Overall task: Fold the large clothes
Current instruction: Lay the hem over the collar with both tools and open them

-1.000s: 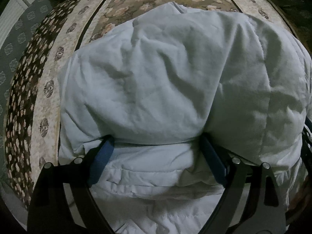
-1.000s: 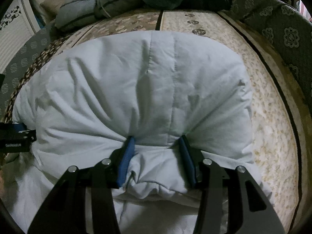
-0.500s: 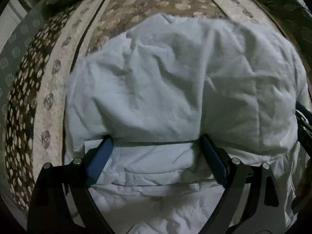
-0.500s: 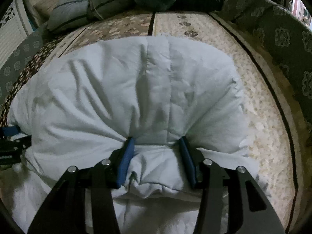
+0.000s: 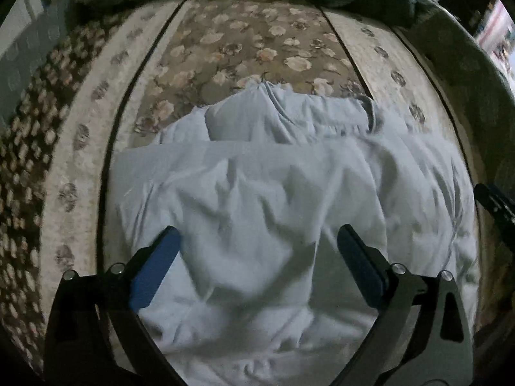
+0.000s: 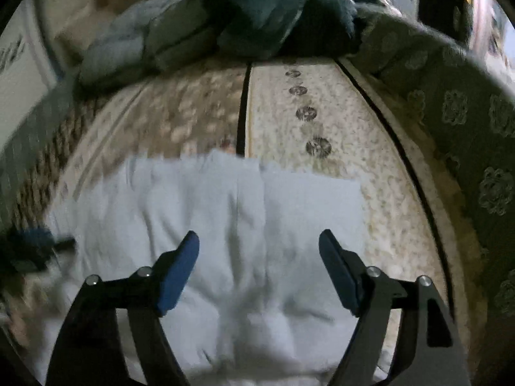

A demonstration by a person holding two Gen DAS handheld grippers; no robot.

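A large pale blue padded garment (image 5: 273, 193) lies folded over on the patterned bed cover; it also shows in the right wrist view (image 6: 251, 225). My left gripper (image 5: 259, 241) is open above the garment's near part, blue pads apart and holding nothing. My right gripper (image 6: 259, 244) is open too, above the garment's right part, empty. The right gripper's tip shows at the right edge of the left wrist view (image 5: 492, 199). The left gripper shows blurred at the left edge of the right wrist view (image 6: 29, 247).
The bed cover (image 5: 257, 48) has floral and beige stripes. A heap of dark green and grey clothes (image 6: 244, 25) lies at the bed's far end. A dark green patterned border (image 6: 466, 128) runs along the right side.
Both grippers have let go of the garment's folded edge and opened. The fold has dropped flat onto the garment, and both grippers have lifted and pulled back.
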